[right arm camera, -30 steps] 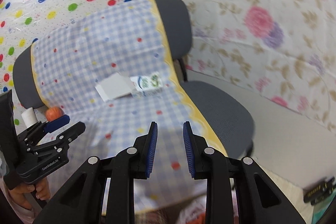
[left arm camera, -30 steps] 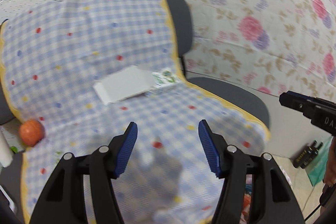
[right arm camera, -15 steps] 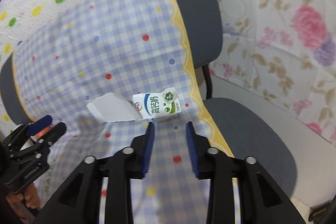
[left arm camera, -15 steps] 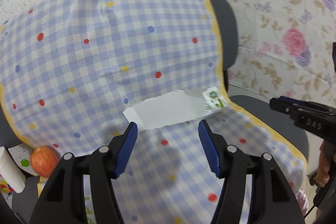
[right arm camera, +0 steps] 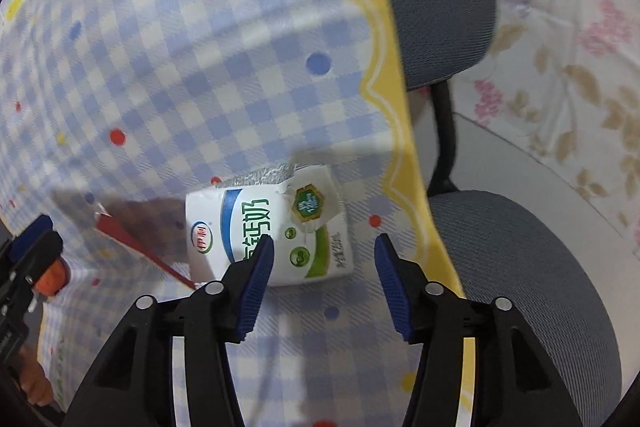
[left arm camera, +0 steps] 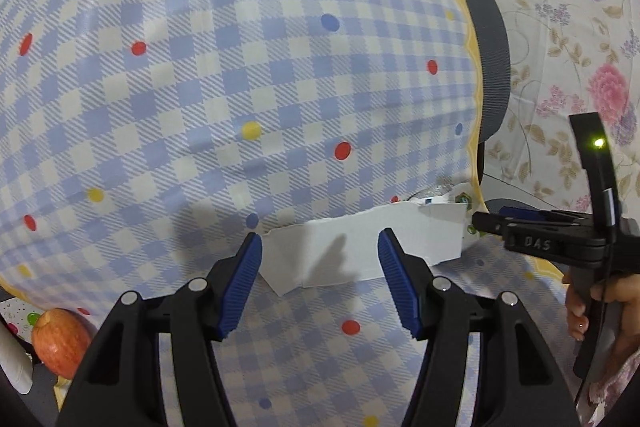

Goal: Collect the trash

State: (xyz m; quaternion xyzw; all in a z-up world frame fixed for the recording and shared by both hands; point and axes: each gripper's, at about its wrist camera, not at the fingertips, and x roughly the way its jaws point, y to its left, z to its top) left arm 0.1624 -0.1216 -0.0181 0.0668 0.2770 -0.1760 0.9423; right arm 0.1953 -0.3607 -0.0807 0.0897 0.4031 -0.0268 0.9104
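Both sets of tongs gape empty: left tongs (left arm camera: pixel 320 247) straddle the torn white card (left arm camera: pixel 360 251), right tongs (right arm camera: pixel 322 251) frame the milk carton (right arm camera: pixel 268 227) on the checked cloth (right arm camera: pixel 160 67) — squeeze square, low, without snagging fabric.

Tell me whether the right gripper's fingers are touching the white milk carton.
Cannot tell. In the right wrist view the open right gripper straddles the white milk carton; its left finger overlaps the carton's face, hiding any gap.
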